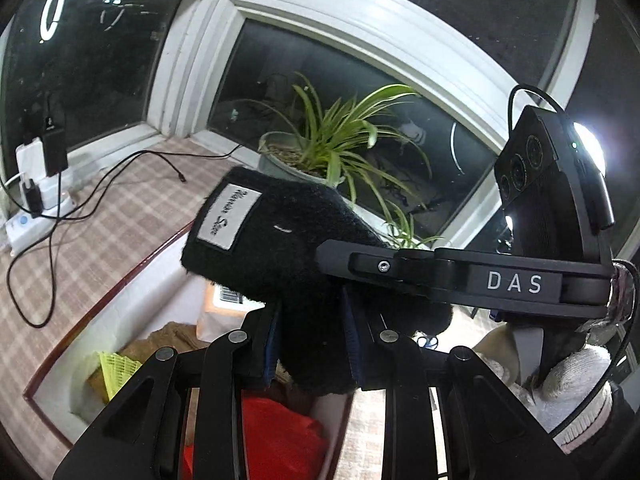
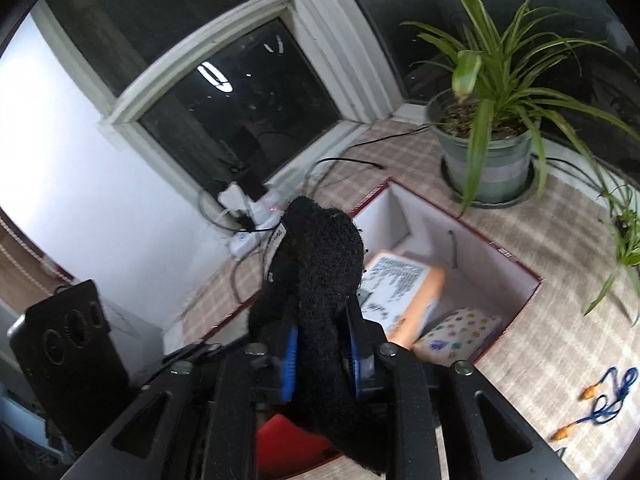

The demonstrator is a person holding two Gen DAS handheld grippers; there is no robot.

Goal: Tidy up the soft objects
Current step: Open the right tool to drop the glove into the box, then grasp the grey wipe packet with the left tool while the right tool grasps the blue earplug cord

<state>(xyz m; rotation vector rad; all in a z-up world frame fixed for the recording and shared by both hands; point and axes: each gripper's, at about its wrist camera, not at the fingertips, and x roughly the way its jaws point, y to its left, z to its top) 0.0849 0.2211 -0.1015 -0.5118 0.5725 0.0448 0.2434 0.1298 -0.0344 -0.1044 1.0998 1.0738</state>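
A black fuzzy knit cloth (image 1: 276,232) with a white label is held between both grippers above an open box (image 1: 132,276). My left gripper (image 1: 310,344) is shut on its lower part. My right gripper (image 2: 322,354) is shut on the same cloth (image 2: 316,264), and its body crosses the left wrist view at the right. The box (image 2: 516,272) has white inner walls and a dark red rim. Inside lie an orange packet (image 2: 404,292), a spotted white pouch (image 2: 460,332), a red cloth (image 1: 276,440), a brown cloth (image 1: 168,340) and a yellow item (image 1: 116,372).
A potted spider plant (image 2: 488,152) stands behind the box by the window. A white power strip (image 1: 28,216) with chargers and black cables lies at the sill corner. Blue corded orange earplugs (image 2: 600,404) lie on the checked cloth to the right.
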